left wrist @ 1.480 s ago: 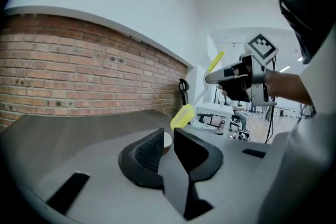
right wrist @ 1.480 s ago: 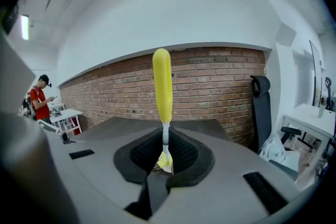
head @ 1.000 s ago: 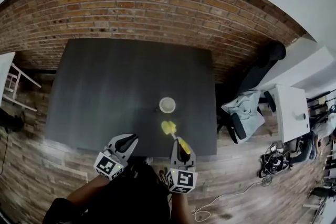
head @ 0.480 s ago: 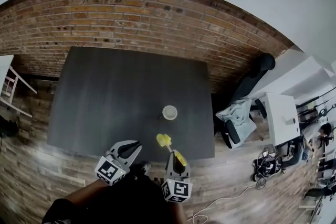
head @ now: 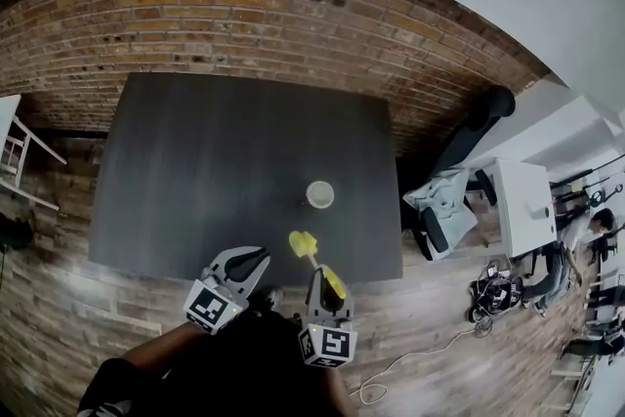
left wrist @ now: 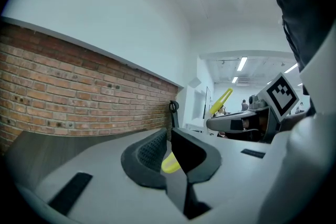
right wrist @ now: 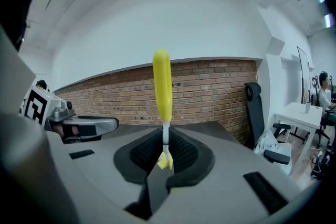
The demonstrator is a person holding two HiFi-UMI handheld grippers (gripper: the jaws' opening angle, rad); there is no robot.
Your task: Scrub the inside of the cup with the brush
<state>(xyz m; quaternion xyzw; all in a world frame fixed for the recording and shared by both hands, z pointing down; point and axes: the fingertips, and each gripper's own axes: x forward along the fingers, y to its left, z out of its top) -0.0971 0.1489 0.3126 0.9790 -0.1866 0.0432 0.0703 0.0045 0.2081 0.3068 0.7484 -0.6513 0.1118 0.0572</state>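
A small white cup [head: 319, 194] stands upright on the dark table [head: 215, 161], right of the middle. My right gripper [head: 327, 278] hangs over the near edge, shut on the yellow handle of the brush [head: 302, 243]; its yellow head points toward the cup but stays short of it. In the right gripper view the brush [right wrist: 161, 86] stands straight up out of the right gripper [right wrist: 165, 139]. My left gripper [head: 256, 256] is beside it, to the left, with jaws together. A small yellow bit shows in the slit of the left gripper [left wrist: 169, 136]; I cannot tell what it is.
A brick wall backs the table. To the right stand a black office chair [head: 483, 127], a white desk [head: 527, 205] and a second chair with clothing on it [head: 444, 210]. Cables [head: 493, 293] lie on the wooden floor.
My right gripper has drawn the brush back from the cup toward the near table edge, so the gap between brush head and cup has grown. The left gripper has shifted slightly.
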